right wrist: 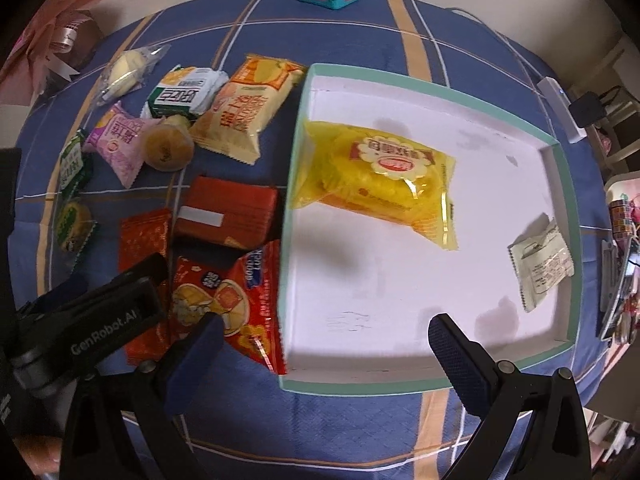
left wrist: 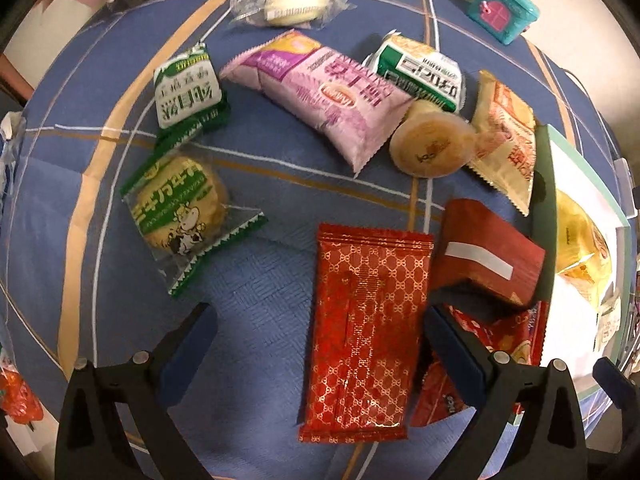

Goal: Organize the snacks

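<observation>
Left gripper: spread wide, straddling the red patterned packet, not gripping it.
Right gripper: spread wide, empty, over the white tray.

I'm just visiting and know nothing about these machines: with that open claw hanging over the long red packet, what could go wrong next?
The left claw is open over the long red packet, whose right edge lies beside the red box. Closing might nudge or catch that too. The round cake could roll if bumped. In the tray, the yellow packet sits near the left wall, crowding where new snacks arrive.
</observation>
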